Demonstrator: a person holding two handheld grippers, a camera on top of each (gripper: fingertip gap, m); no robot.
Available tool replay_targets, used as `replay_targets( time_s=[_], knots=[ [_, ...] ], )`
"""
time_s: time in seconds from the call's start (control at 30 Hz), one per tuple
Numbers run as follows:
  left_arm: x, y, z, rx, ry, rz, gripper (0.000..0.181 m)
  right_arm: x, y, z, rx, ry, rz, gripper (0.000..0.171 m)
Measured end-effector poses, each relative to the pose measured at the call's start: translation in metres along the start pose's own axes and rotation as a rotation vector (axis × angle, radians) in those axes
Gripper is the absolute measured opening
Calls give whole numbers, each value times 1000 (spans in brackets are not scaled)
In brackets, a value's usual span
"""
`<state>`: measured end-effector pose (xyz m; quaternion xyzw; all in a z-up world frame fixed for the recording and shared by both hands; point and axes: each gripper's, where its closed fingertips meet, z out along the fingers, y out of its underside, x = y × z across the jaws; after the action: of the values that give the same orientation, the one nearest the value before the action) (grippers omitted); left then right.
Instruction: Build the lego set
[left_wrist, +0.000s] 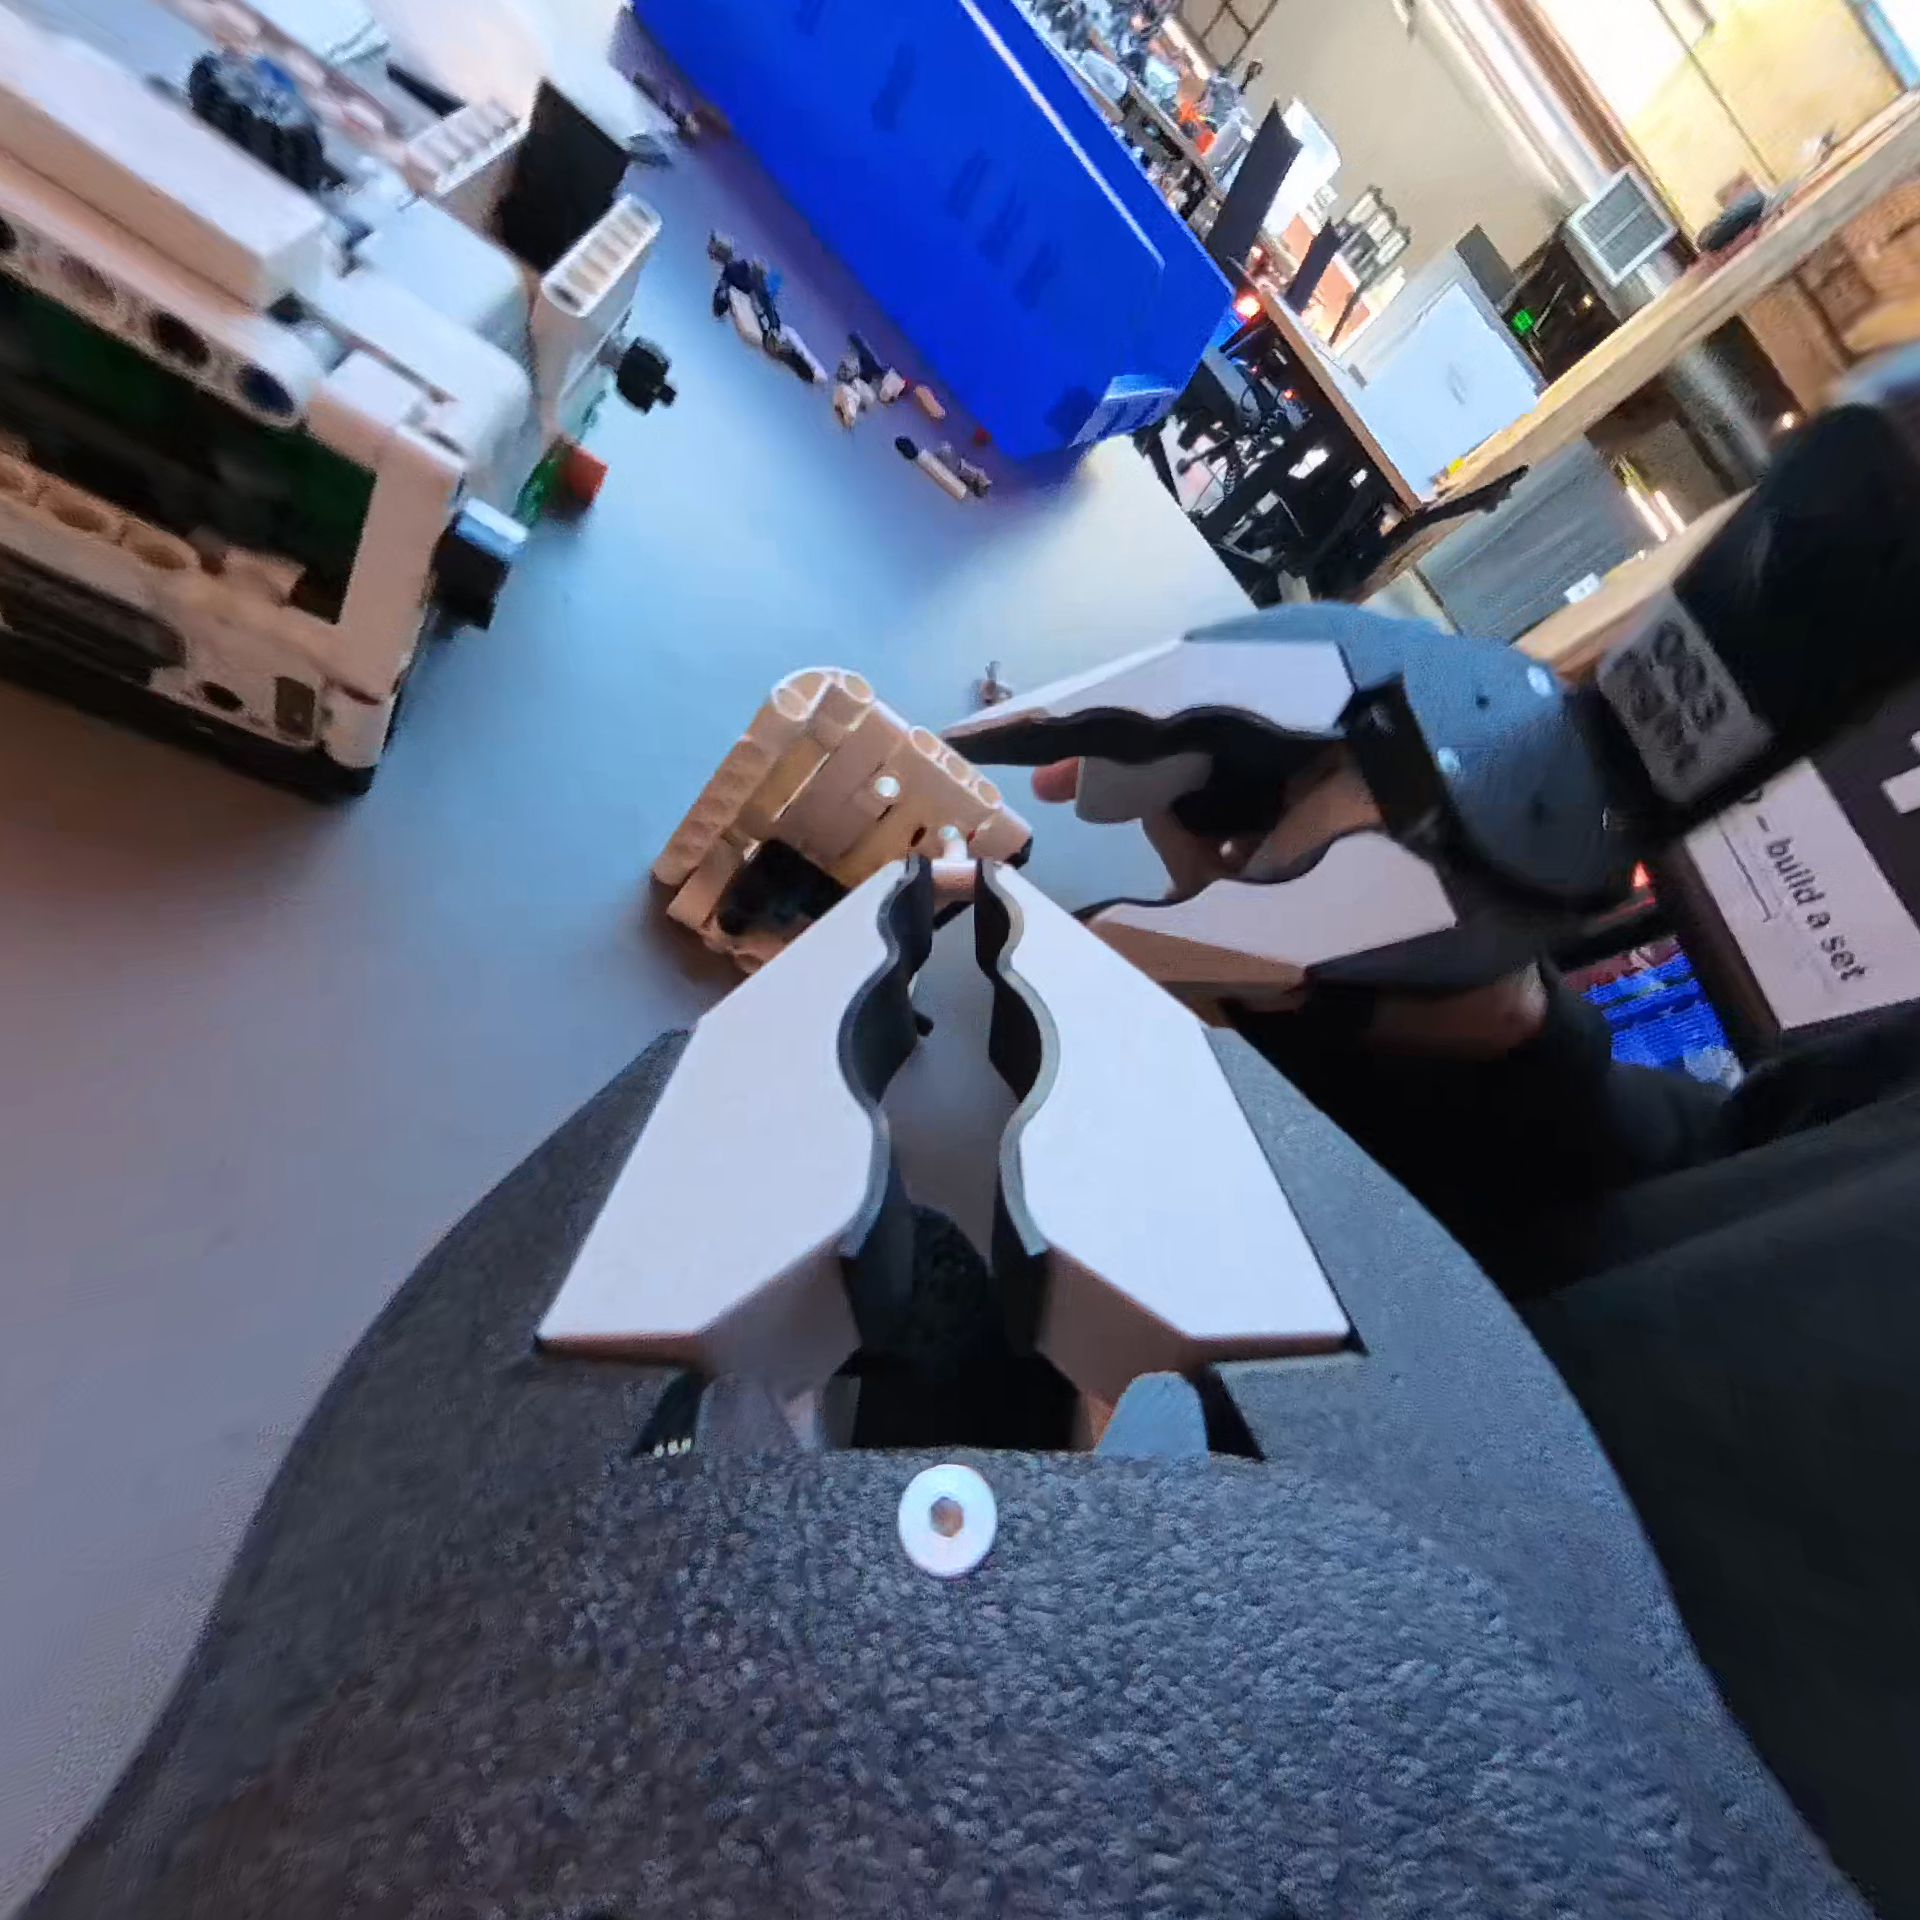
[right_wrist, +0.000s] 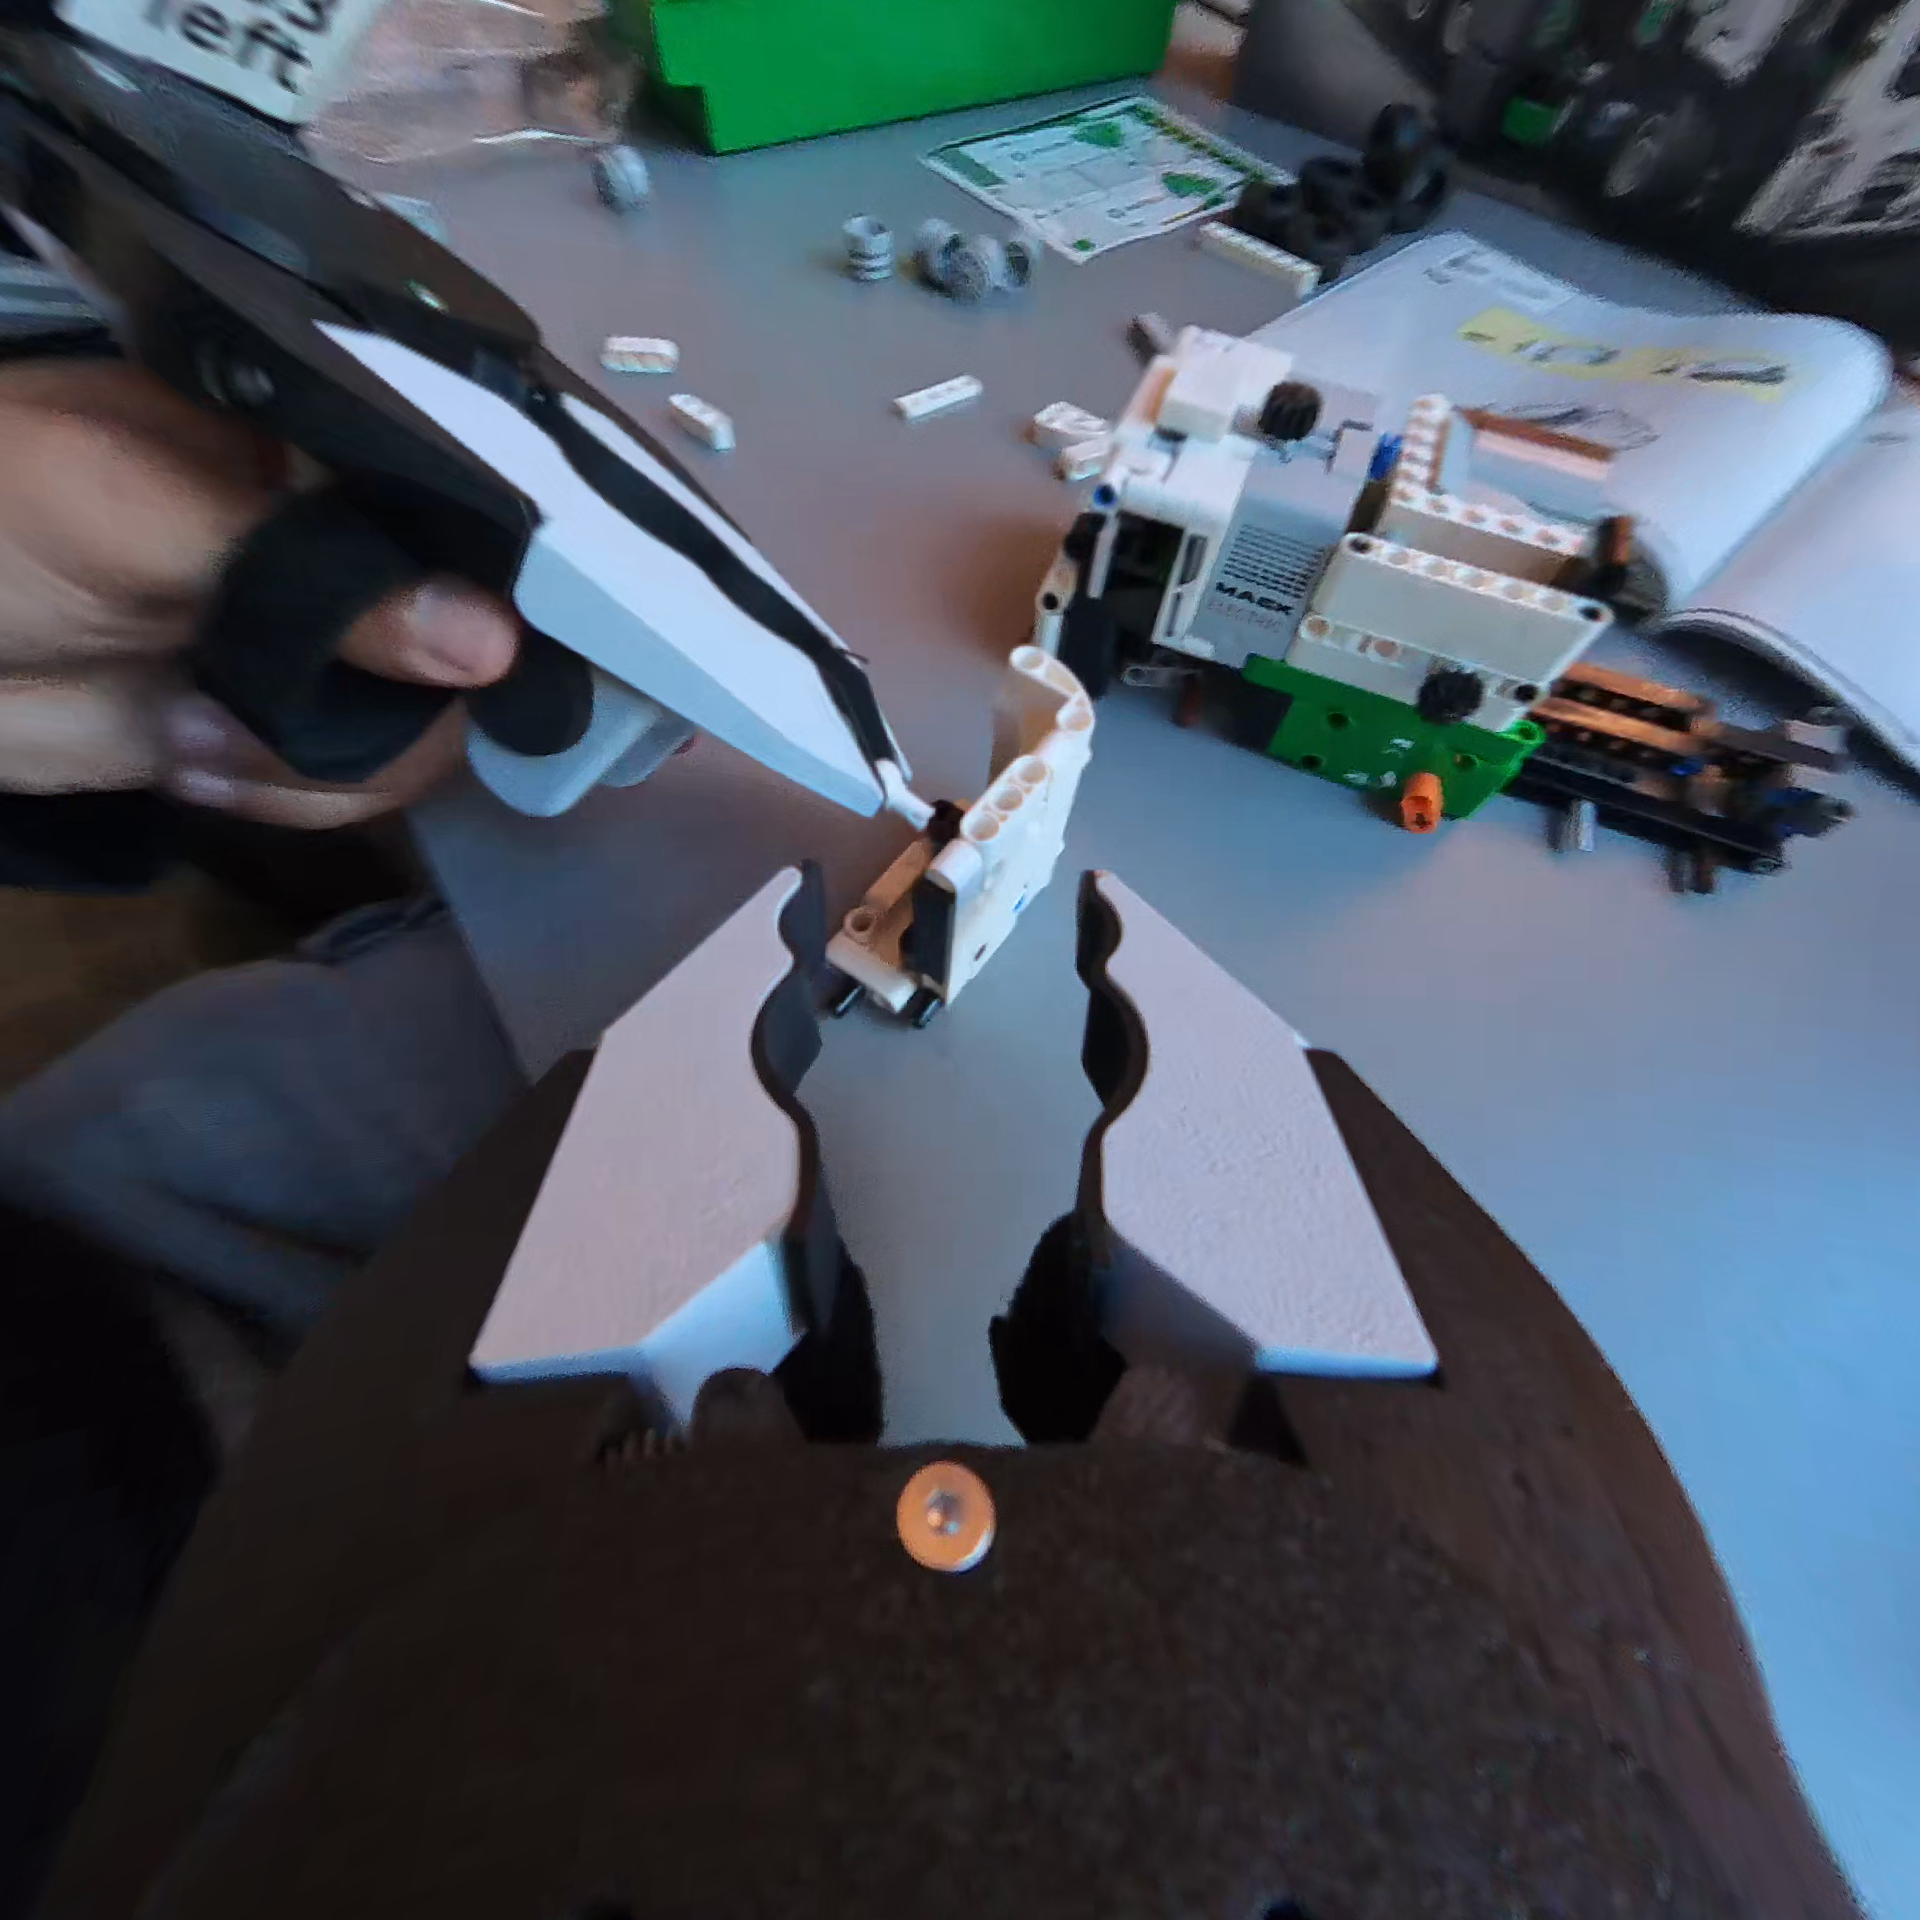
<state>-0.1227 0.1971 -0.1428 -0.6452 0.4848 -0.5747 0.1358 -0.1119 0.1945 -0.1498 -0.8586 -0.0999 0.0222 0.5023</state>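
Note:
A small white lego sub-assembly (left_wrist: 831, 800) (right_wrist: 1003, 842) stands on the grey table. My left gripper (left_wrist: 948, 883) (right_wrist: 888, 795) is shut on a small white piece (right_wrist: 906, 806) and holds it against the sub-assembly's near upper edge. My right gripper (right_wrist: 945, 894) (left_wrist: 1029, 831) is open, with its jaws on either side of the sub-assembly's lower end and not touching it. A partly built white and green lego truck (right_wrist: 1351, 582) (left_wrist: 208, 468) stands farther back on the table.
An open instruction booklet (right_wrist: 1662, 416) lies behind the truck. Loose white beams (right_wrist: 935, 397), grey rims (right_wrist: 956, 260), black tyres (right_wrist: 1340, 197), a sticker sheet (right_wrist: 1101, 177) and a green box (right_wrist: 883, 52) lie beyond. A blue box (left_wrist: 935, 208) with loose pieces (left_wrist: 862, 384) stands at the far side. Left and right tips are no more than a few centimetres apart.

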Motion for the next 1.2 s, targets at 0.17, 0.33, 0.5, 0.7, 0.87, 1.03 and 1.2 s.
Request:
replay_targets(
  time_s=[0.17, 0.33, 0.5, 0.7, 0.87, 1.03, 1.2],
  knots=[
    [-5, -1, 2, -6, 36, -160, 7, 6, 6, 13, -31, 196, -78, 25],
    [-8, -1, 9, -22, 45, -225, 7, 3, 10, 17, -59, 164, 16, 8],
    [-10, 0, 7, -7, 67, -338, 7, 3, 10, 18, -38, 146, 114, 7],
    [-9, 3, 10, 64, 98, -484, 7, 5, 17, 21, -66, 144, 176, 7],
    [-9, -2, 8, 110, 111, -510, 7, 2, 19, 21, -65, 104, 195, 8],
    [-6, -3, 6, 131, 133, -521, 7, 2, 17, 19, -41, 90, 216, 7],
    [-5, -3, 4, 166, 125, -540, 7, 0, 18, 21, -62, 106, 181, 8]
  ],
)
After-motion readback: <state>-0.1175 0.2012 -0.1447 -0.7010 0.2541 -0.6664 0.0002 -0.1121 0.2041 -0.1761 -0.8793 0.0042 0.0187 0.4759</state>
